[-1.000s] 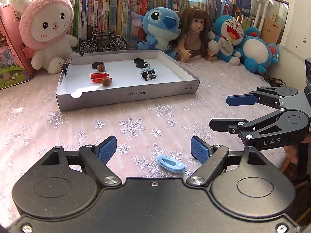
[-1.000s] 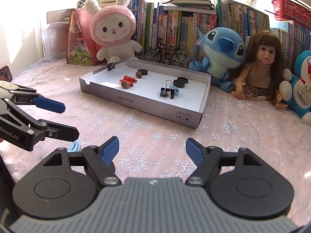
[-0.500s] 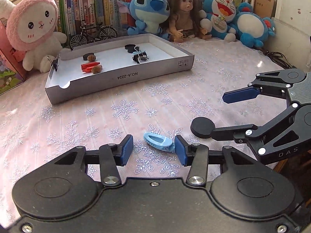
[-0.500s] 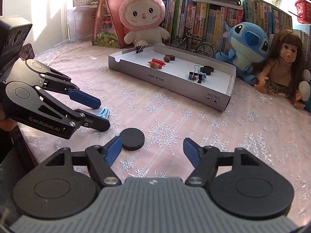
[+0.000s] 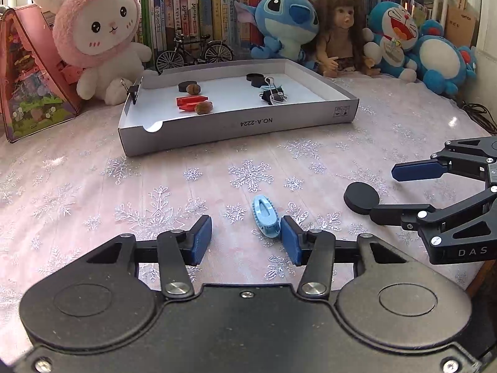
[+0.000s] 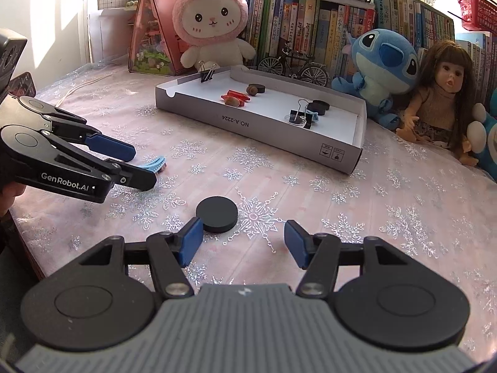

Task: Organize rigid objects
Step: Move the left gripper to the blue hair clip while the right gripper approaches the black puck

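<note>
A light blue hair clip (image 5: 265, 216) lies on the tablecloth just ahead of my open left gripper (image 5: 245, 242), close to its right pad (image 5: 287, 244). It also shows in the right wrist view (image 6: 154, 164). A black round disc (image 6: 216, 214) lies just ahead of my open right gripper (image 6: 242, 242), near its left pad (image 6: 192, 239). The disc also shows in the left wrist view (image 5: 362, 198). A grey cardboard tray (image 5: 236, 122) holds red pieces, two nuts, black discs and binder clips.
Plush toys, a doll (image 5: 340, 34), a model bicycle (image 5: 194, 51) and books line the back behind the tray. A pink toy house (image 5: 28, 71) stands at the left. The table edge drops off at the right, near a cable (image 5: 478, 115).
Both grippers came down and forward toward the table. The left jaws narrowed around the hair clip half a second ago and now stand wider, and the clip has turned more lengthwise.
</note>
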